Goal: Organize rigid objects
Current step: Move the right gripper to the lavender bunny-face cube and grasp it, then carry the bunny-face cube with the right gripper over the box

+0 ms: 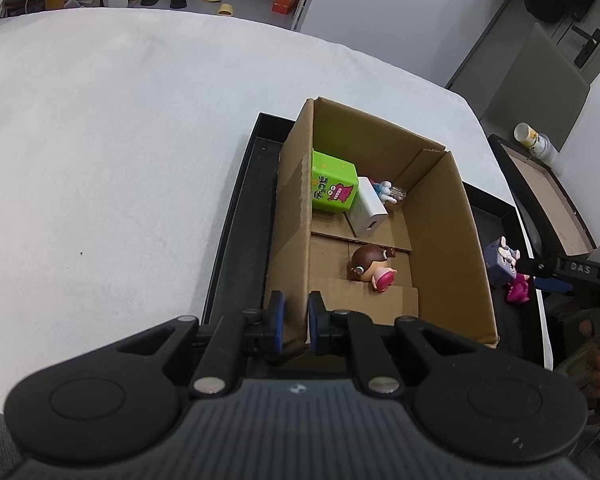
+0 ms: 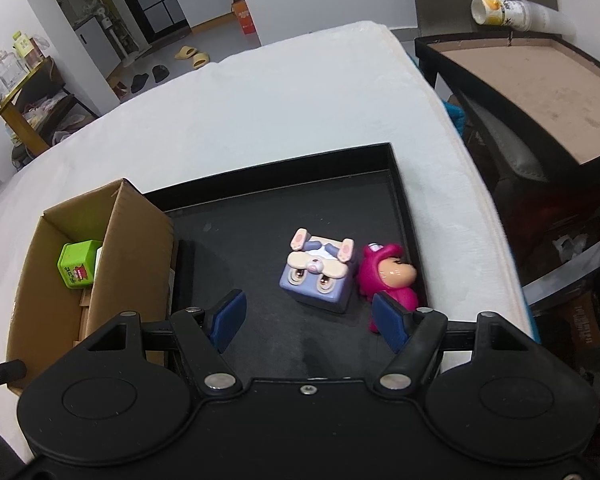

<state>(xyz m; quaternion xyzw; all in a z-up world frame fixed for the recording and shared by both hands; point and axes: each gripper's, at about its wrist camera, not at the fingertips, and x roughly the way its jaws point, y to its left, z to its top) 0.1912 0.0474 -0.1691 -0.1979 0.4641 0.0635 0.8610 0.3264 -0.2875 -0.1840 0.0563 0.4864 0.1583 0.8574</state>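
A white-covered surface (image 2: 260, 120) is seen in both views, and a black tray (image 2: 392, 184) rests on it near the right edge. An open cardboard box (image 1: 440, 220) is set on the left part of the tray, its flaps folded down inside.

Inside the box, a green cube (image 1: 334, 186) with a pink cartoon monster is stood against the left wall toward the far end. A white charger block (image 1: 368, 208) is leaned just beside it, touching it. A small blue-and-white figure (image 1: 386, 190) is lodged behind the charger, near the far corner. A brown-haired doll (image 1: 372, 266) is laid on its side on the box floor, nearer the camera and apart from the charger.

On the bare tray floor to the right of the box, a lavender bunny cube (image 2: 316, 276) is set with its face up. A pink-hooded doll (image 2: 388, 276) is laid just beside it on the right, touching it and close to the tray's right wall.

The left claw (image 1: 296, 322) is closed on the near left wall of the box, a blue pad pressed against each side of the cardboard. The right claw (image 2: 308, 320) is held wide apart above the tray, nothing between its pads, the bunny cube just ahead of the gap and the pink doll by the right pad.
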